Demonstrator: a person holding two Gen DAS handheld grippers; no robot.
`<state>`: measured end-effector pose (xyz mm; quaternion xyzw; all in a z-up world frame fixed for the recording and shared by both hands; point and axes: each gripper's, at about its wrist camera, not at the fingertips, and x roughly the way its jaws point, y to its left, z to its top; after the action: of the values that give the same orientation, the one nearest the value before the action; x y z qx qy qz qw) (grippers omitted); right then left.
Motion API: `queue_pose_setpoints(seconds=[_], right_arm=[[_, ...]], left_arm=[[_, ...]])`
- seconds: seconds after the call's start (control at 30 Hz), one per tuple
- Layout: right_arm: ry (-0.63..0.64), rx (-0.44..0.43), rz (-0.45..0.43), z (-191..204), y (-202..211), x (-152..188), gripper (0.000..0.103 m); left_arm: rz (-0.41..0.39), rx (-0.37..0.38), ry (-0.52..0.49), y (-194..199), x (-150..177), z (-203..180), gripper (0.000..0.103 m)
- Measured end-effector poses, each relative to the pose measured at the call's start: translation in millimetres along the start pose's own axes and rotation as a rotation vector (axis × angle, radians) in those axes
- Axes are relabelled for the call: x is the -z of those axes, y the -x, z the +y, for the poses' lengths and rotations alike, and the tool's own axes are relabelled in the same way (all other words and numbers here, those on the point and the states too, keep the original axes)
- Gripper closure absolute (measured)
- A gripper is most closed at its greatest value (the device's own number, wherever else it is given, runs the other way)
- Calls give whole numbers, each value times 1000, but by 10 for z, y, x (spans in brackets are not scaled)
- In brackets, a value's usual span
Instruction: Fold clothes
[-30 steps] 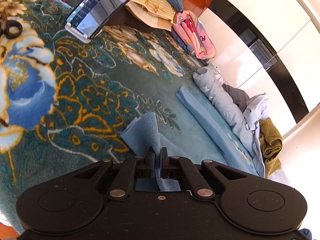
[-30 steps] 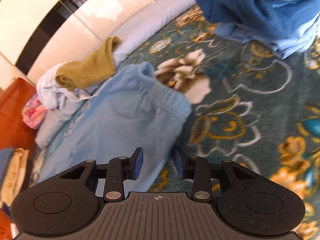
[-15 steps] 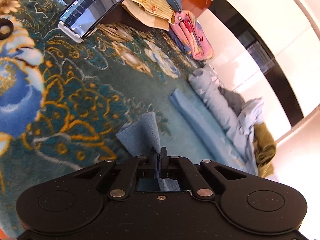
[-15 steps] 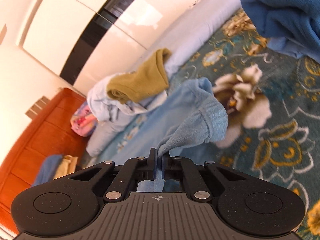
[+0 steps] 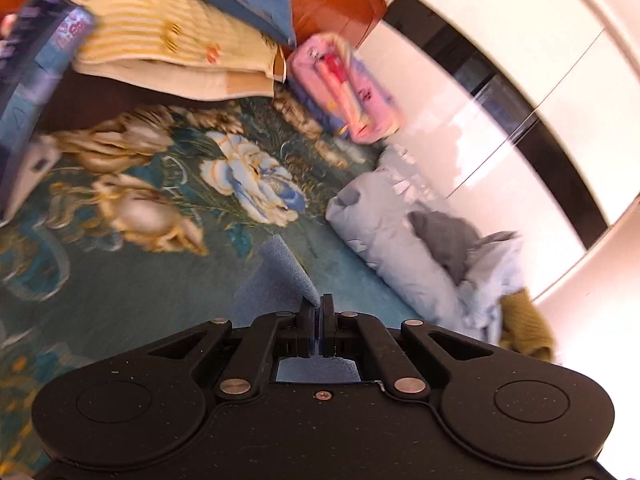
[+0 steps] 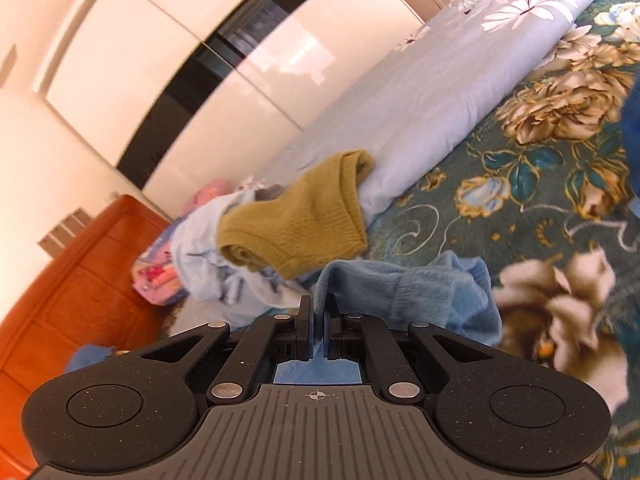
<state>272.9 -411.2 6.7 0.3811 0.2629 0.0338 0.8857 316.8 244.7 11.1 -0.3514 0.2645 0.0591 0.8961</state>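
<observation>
Now both claws have the garment — the left claw point(image 5: 319, 322) is clamped on a corner of the light blue fleece point(image 5: 280, 276), with a peak of cloth standing up just ahead of its tips. Over on the right, the right claw point(image 6: 319, 324) has just closed its jaws and is pinched on another edge of the same fleece, which bunches up and spills off to its right across the blanket point(image 6: 540, 208).

My read is that the fold itself is under way: two edges gripped and raised off the bed, the rest of the fleece trailing on the floral blanket below. How much of it hangs clear I cannot tell, as each claw body hides what lies right beneath it.

Next move, as I judge it — carry both held edges together across the garment and lay them on its far edge, keeping the two claws level so the crease runs straight. Soft, thick fleece like this should drape rather than crease sharply, so it may want a press flat afterwards.

Mind the neighbours: an olive knit point(image 6: 296, 224) sits on a heap of pale blue cloth point(image 6: 200, 256) close behind the fleece, near enough to be dragged along. Pillows point(image 5: 168, 52) lie further up the bed, well apart from the work.
</observation>
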Motion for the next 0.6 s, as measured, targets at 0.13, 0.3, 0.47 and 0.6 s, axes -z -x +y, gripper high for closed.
queue_pose_setpoints(seconds=[0.13, 0.3, 0.47, 0.6], right_arm=[[-2, 84, 41, -23, -488, -148, 100], [15, 174, 99, -100, -951, -236, 100], [22, 239, 159, -202, -1230, -184, 100], [32, 267, 171, -220, -1305, -140, 100]], left_arm=[[26, -81, -44, -542, -71, -218, 103], [81, -146, -49, -1076, -71, -293, 103], [112, -194, -121, -1342, 16, -307, 103], [133, -172, -125, -1345, 19, -239, 99]])
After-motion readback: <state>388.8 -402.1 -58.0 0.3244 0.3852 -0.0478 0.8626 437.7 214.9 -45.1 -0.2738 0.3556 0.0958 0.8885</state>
